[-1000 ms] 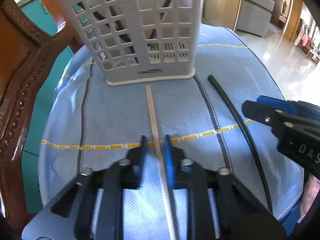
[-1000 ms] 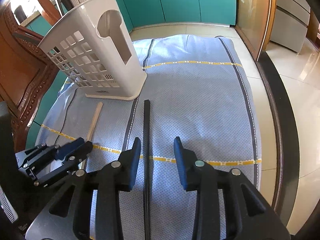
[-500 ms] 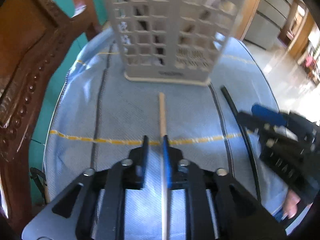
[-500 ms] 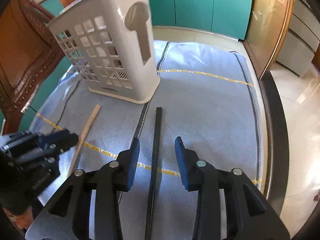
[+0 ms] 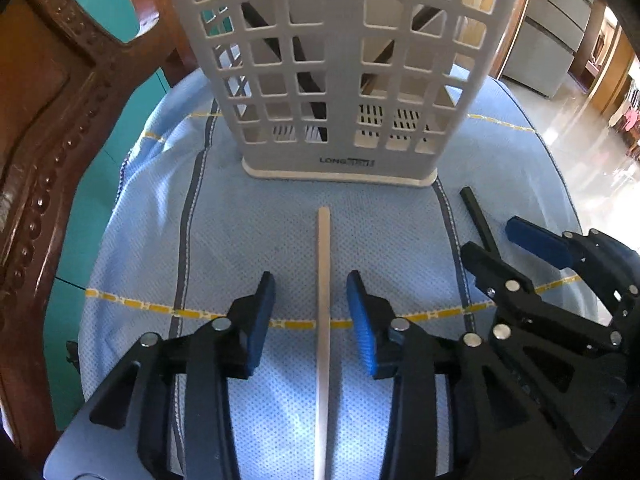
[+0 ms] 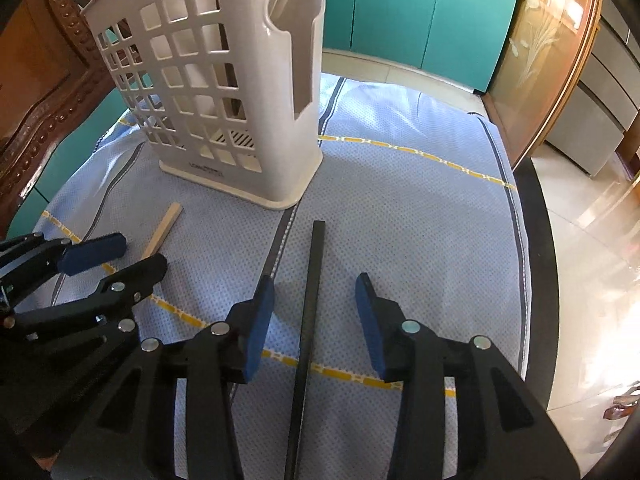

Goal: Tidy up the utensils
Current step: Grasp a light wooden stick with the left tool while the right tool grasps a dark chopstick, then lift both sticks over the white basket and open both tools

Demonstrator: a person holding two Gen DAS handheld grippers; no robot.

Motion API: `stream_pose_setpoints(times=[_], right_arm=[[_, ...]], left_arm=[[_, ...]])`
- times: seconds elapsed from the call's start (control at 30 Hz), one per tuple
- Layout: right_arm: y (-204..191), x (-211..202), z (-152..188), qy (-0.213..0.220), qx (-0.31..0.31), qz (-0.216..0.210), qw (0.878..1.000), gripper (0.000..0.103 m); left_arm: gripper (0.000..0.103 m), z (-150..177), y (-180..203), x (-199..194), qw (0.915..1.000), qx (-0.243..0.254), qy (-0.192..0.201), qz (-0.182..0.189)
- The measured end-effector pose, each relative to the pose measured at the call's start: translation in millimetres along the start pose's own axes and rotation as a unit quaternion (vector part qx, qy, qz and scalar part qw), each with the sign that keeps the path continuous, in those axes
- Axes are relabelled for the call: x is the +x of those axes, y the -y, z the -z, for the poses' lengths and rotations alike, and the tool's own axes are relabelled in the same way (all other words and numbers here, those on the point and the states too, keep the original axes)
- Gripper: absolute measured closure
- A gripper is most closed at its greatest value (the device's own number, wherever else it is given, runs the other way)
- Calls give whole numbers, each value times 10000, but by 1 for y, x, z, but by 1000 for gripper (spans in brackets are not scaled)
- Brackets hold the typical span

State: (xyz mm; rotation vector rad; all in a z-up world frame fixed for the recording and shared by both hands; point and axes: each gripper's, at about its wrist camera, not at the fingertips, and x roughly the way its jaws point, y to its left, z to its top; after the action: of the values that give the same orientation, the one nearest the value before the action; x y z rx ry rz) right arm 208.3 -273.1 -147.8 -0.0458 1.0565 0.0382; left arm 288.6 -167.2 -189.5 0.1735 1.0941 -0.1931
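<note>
A pale wooden chopstick (image 5: 323, 280) lies flat on the blue cloth (image 5: 380, 232), running between the fingers of my left gripper (image 5: 311, 284). The jaws are opening and neither pad touches it. A black chopstick (image 6: 309, 308) lies between the fingers of my right gripper (image 6: 314, 286), whose jaws are also opening, clear of it on both sides. The white slotted utensil basket (image 5: 340, 80) stands upright just beyond both sticks, with dark utensils inside. In the right wrist view the basket (image 6: 224, 92), the wooden chopstick (image 6: 164, 230) and the left gripper (image 6: 120, 256) appear at the left.
A carved wooden chair back (image 5: 52, 128) rises close on the left. The cloth's right edge (image 6: 520, 240) drops to a shiny tiled floor (image 6: 592, 240). Teal cabinets (image 6: 420, 12) stand behind. The right gripper (image 5: 516, 248) sits close beside the left one, over the black chopstick (image 5: 478, 220).
The left gripper's jaws, nearly closed around the wooden chopstick earlier, now stand well apart. The right gripper's jaws have widened a little and centred on the black chopstick. Both cameras have drawn nearer the basket.
</note>
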Motion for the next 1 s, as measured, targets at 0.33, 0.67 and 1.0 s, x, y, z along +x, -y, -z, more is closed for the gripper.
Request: stream_pose_setpoints(times=[0.33,0.67,1.0], right_arm=[[-2,-2,5,47,-113,-125,9998,83],[3,-19,6,317,78,-547,9980,97],[11,-131,11,2075,-178,-1332,9690,97]], left_arm=[[55,-2,-18,6,9999,-65,-111,110],[96,3,-22,-5,9996,-150,-79,231],[96,15,-33,-110,9888,97,1489,10]])
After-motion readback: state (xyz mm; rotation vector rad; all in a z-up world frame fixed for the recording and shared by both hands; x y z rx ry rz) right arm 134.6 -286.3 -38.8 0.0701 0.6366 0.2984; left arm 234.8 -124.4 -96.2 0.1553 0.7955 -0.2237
